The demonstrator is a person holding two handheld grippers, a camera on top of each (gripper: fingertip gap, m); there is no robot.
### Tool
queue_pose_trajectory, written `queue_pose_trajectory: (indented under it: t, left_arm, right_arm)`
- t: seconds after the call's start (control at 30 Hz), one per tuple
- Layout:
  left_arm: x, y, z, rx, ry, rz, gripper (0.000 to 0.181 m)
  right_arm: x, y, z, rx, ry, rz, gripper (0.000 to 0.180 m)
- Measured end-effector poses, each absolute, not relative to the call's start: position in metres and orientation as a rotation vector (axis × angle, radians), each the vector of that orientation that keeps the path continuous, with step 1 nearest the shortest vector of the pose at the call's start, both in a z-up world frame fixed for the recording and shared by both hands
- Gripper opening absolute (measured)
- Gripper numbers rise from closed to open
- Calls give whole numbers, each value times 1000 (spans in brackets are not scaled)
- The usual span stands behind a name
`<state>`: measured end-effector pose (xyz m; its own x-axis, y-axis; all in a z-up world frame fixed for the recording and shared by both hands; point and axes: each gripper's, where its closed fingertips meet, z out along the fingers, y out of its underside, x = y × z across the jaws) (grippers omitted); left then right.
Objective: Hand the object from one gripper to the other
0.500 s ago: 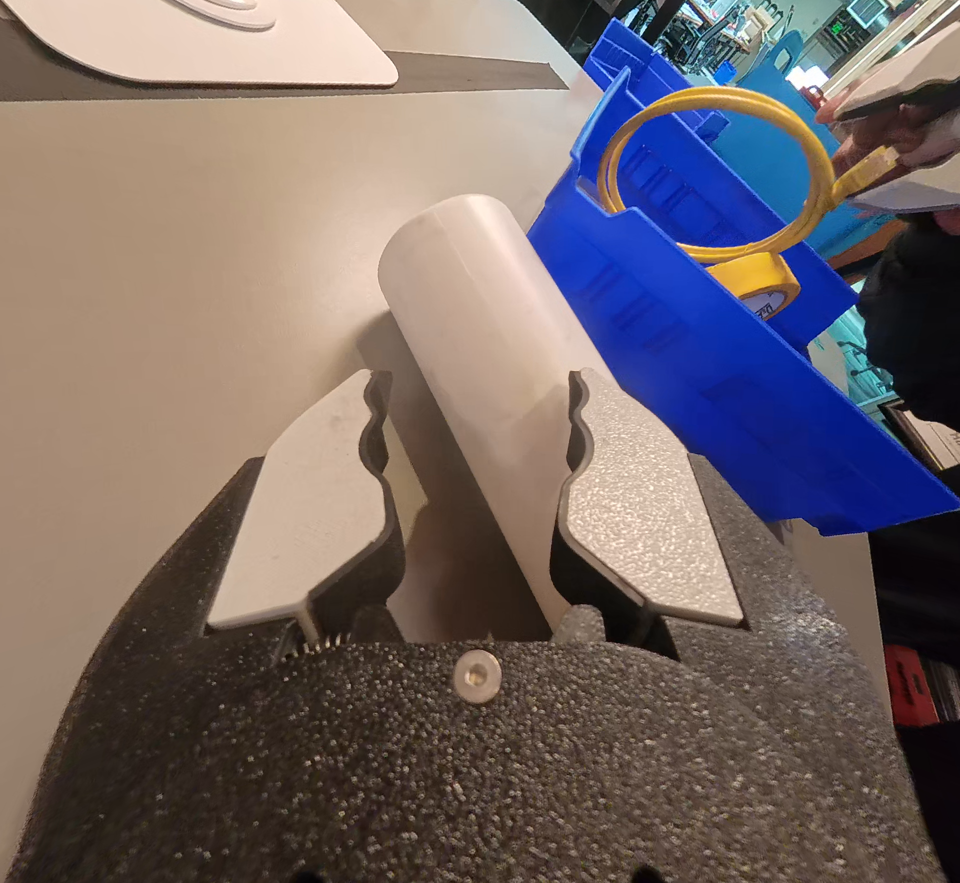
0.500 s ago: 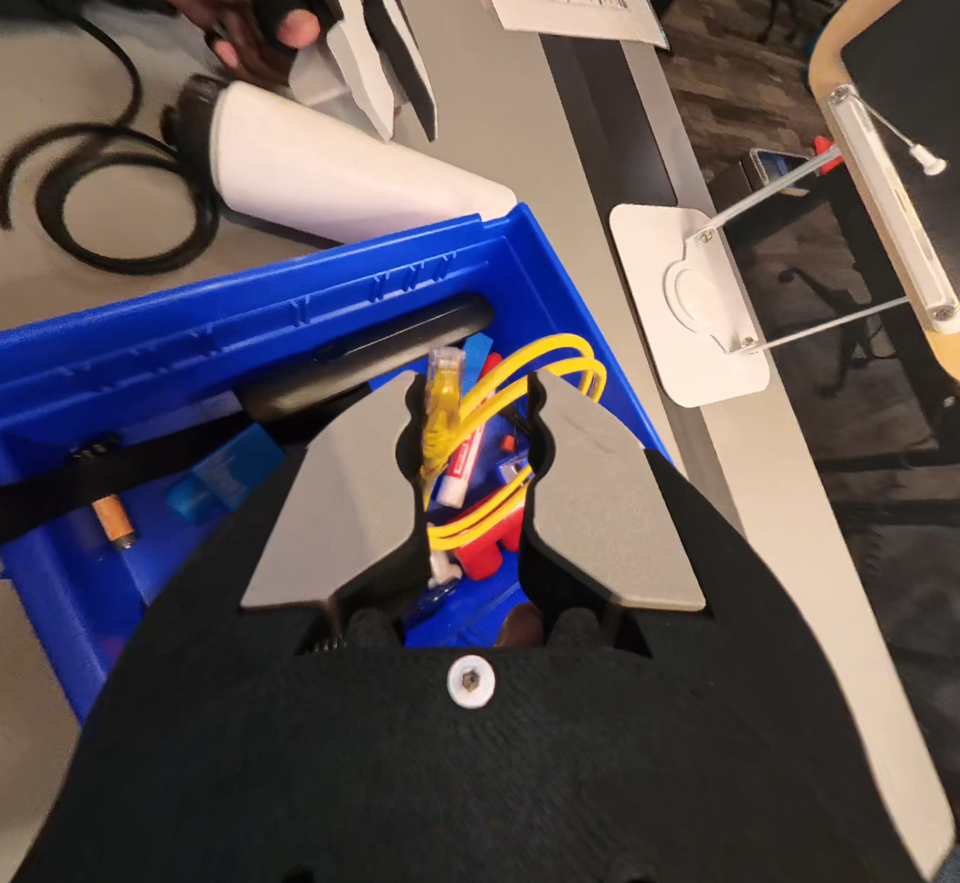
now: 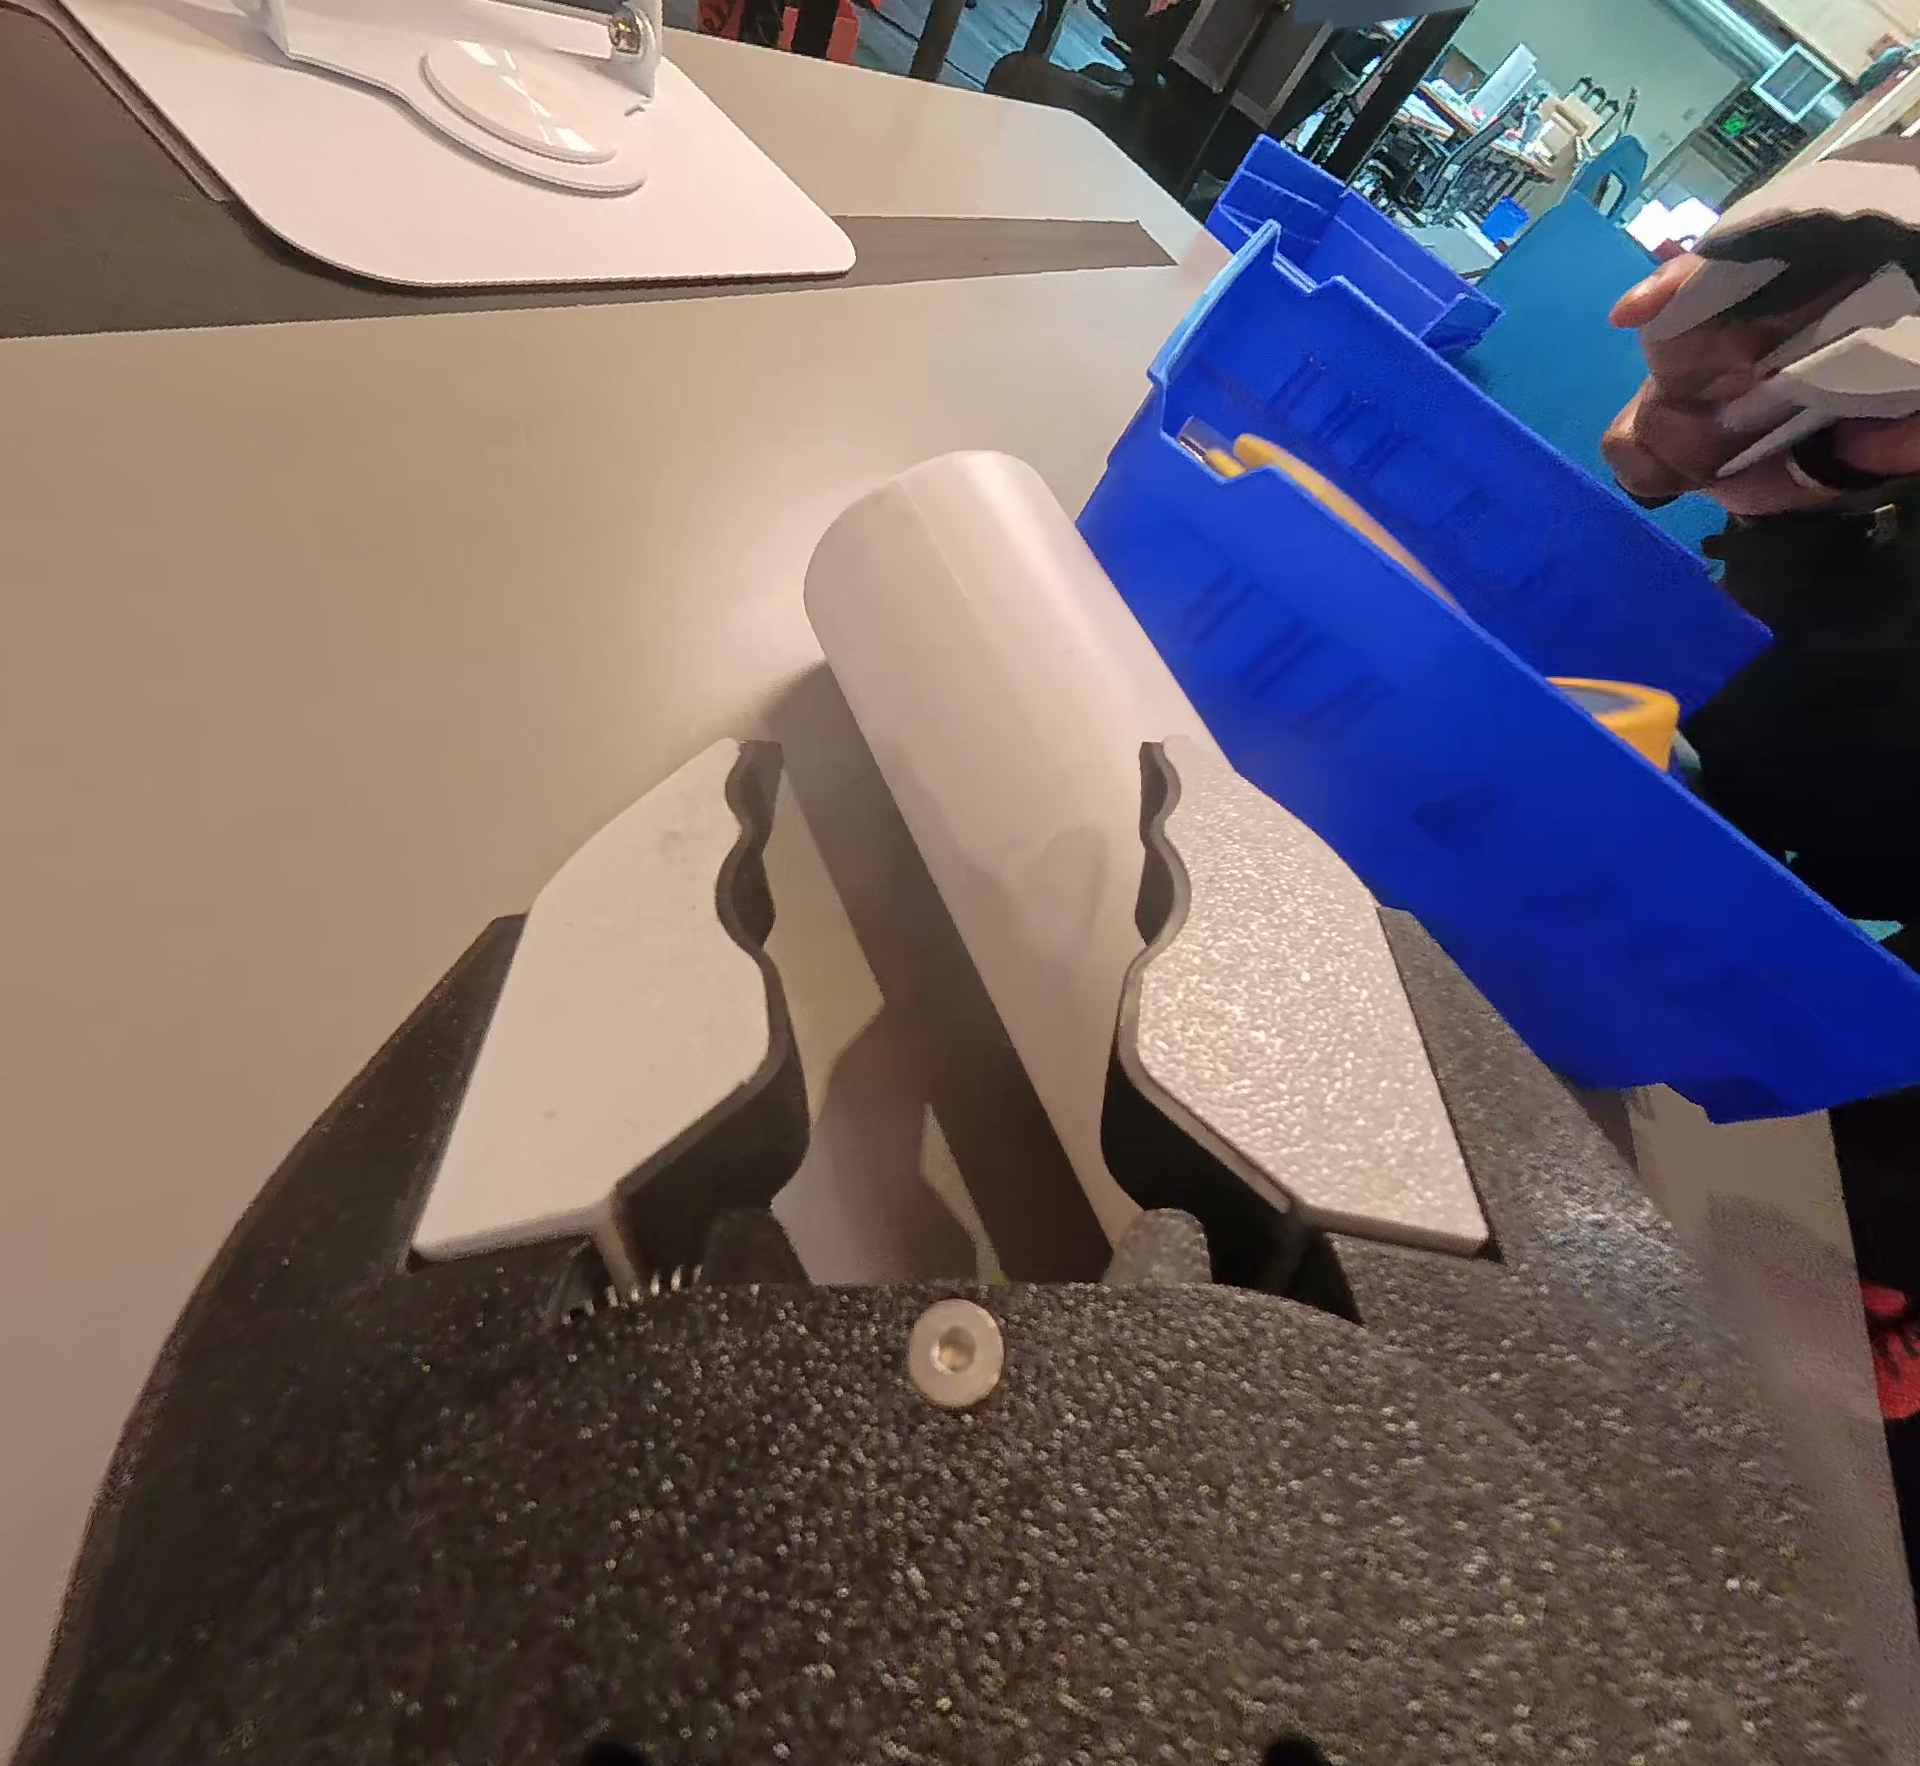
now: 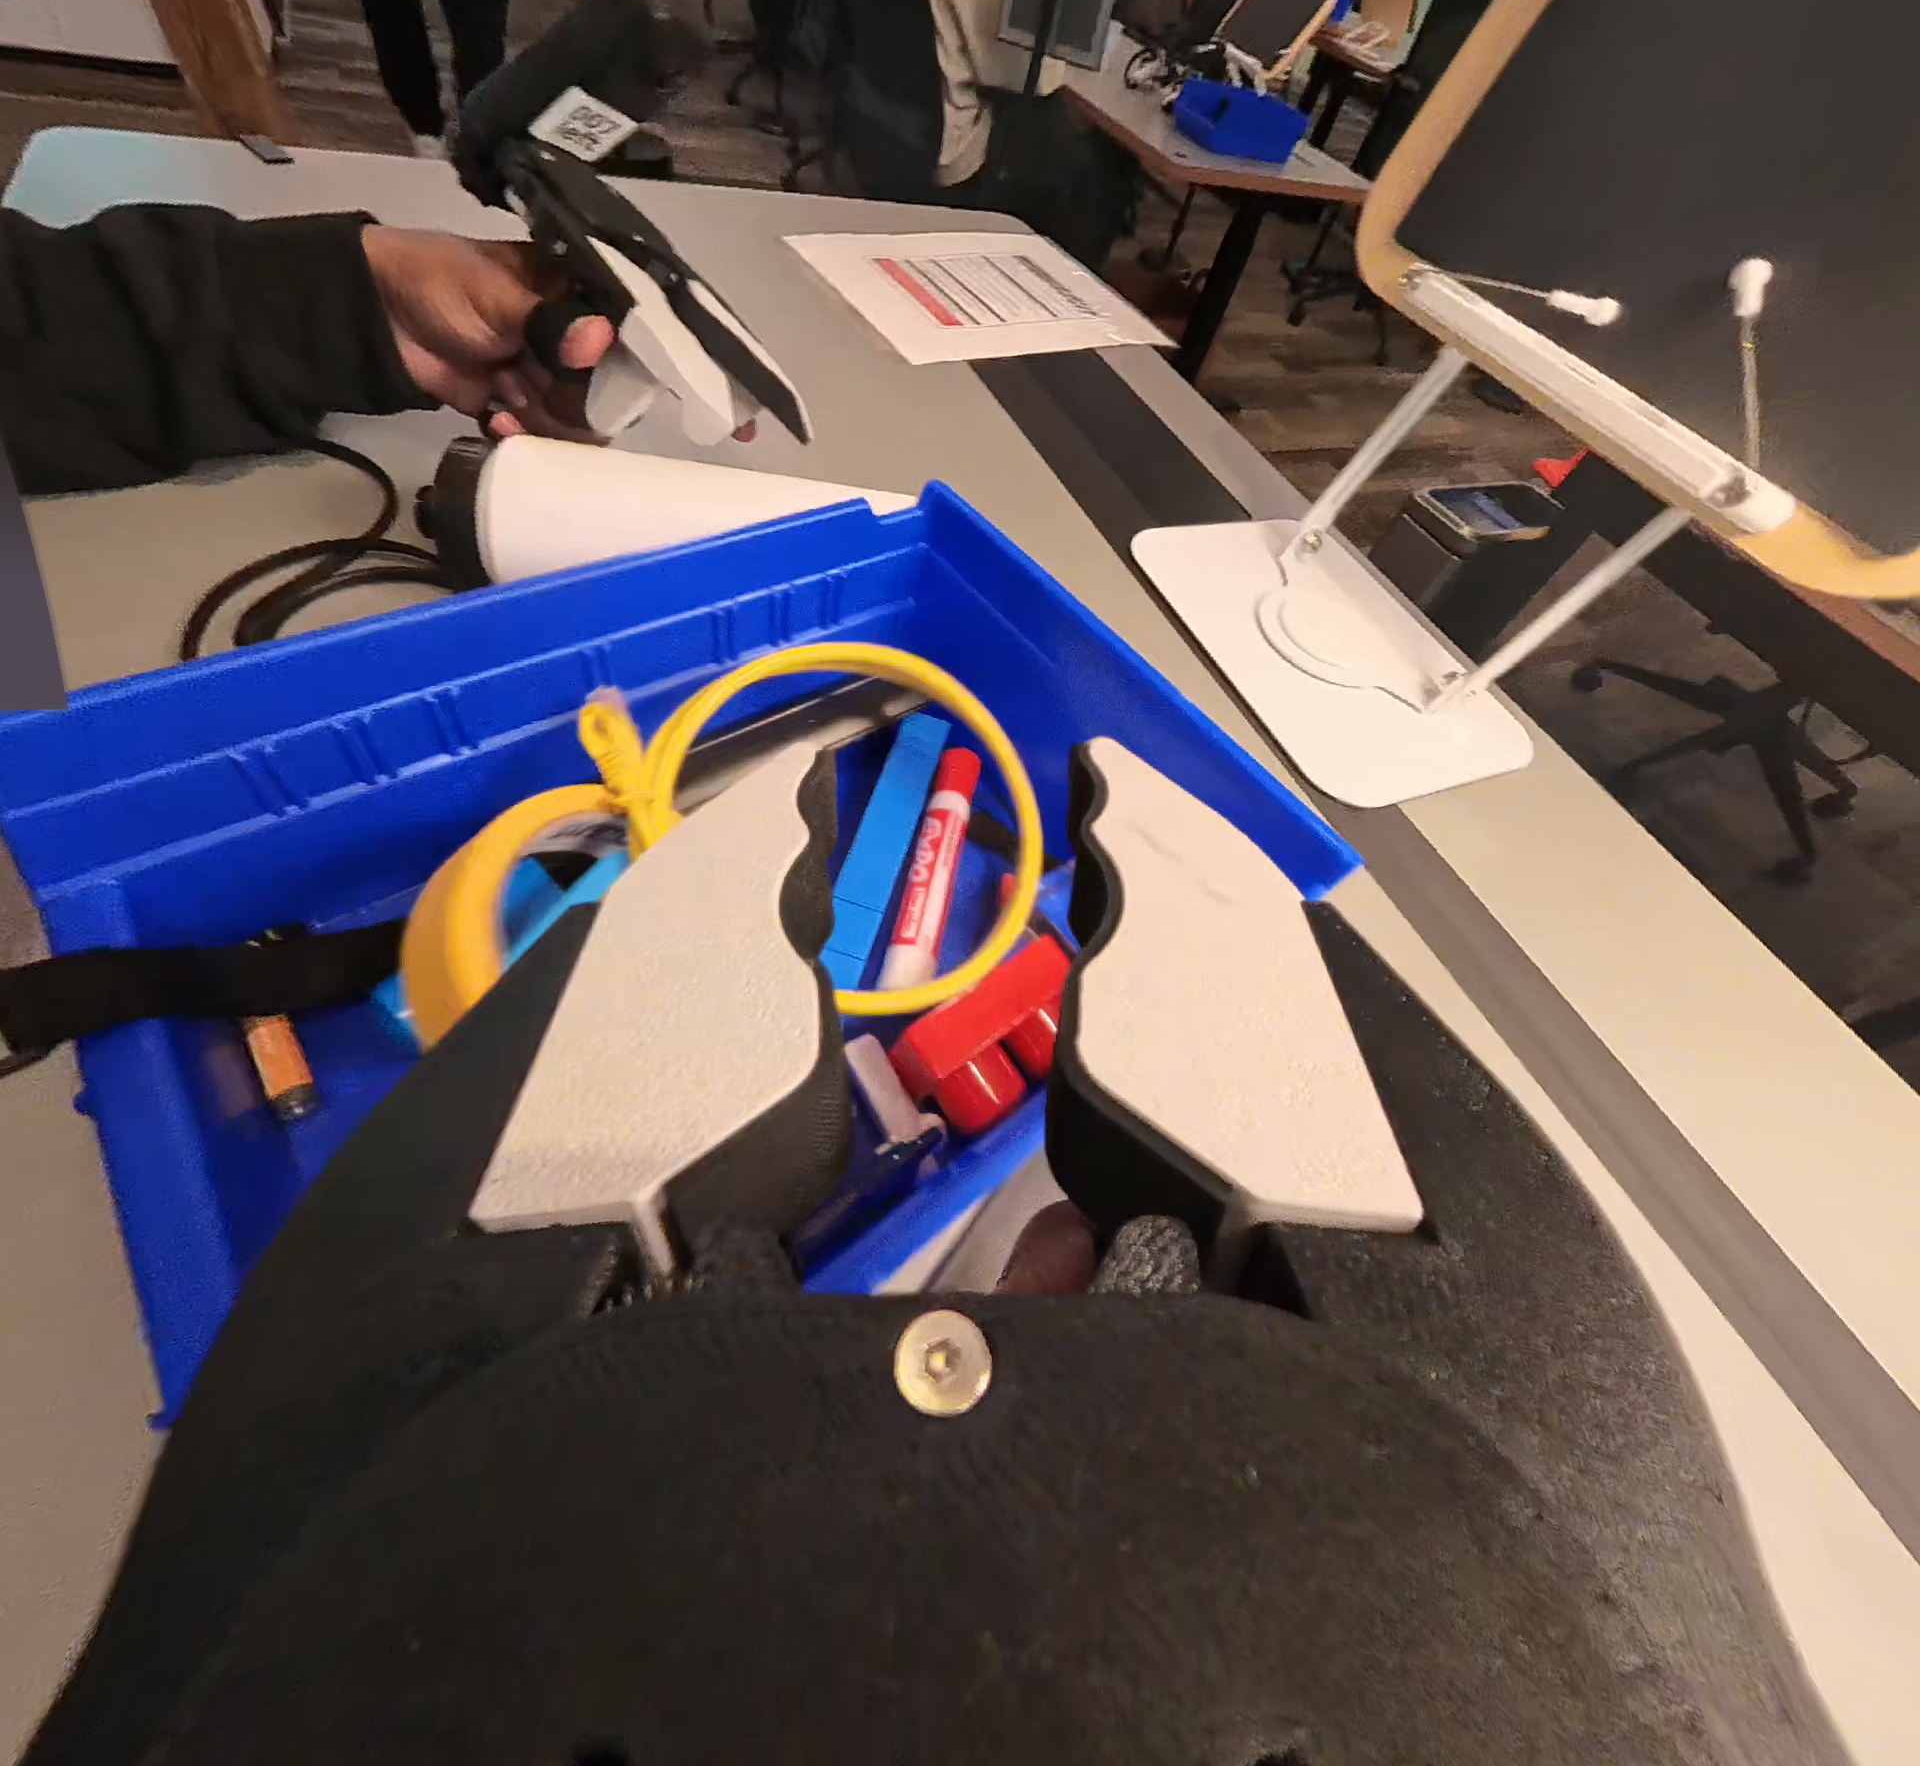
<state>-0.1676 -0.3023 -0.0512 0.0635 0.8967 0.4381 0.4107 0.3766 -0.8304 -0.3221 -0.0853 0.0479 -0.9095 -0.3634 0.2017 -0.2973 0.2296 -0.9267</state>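
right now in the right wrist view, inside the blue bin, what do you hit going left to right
orange battery → yellow tape roll → blue block → red marker → red block. The yellow cable loops over several of these, so I leave it out. All lie in the blue bin.

A white tapered cylinder [image 3: 966, 667] lies on its side on the grey tabletop [image 3: 416, 573], just beside the outer wall of a blue plastic bin [image 4: 499, 677]. In the bin lie a coiled yellow cable [image 4: 935, 677], a yellow tape roll [image 4: 457, 916], a red marker [image 4: 930, 869] and a red block [image 4: 987, 1041]. A white stand base [image 4: 1340, 667] sits nearer the tabletop's far edge, beyond the bin.
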Motion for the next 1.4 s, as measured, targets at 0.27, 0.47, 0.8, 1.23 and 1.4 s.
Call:
queue_pose_trajectory:
  t: [0.27, 0.47, 0.8, 1.23, 1.4]
  left_arm:
    - [-168, -299, -53, -1212, -1559, 597, 69]
    - [-169, -296, -54, -1207, -1552, 592, 69]
    - [-168, -291, -50, -1224, -1532, 602, 69]
    - [-168, -286, -38, -1230, -1494, 640, 69]
    - [-168, -286, -31, -1243, -1488, 677, 69]
  right_arm:
    - [-341, -73, 28, -647, 2406, -1765, 42]
    - [-329, -73, 9, -646, 2381, -1669, 39]
    - [-326, -73, -22, -589, 2540, -1473, 49]
    - [-281, -39, -15, -683, 2495, -1427, 54]
    - [-275, -36, -12, -665, 2459, -1437, 53]
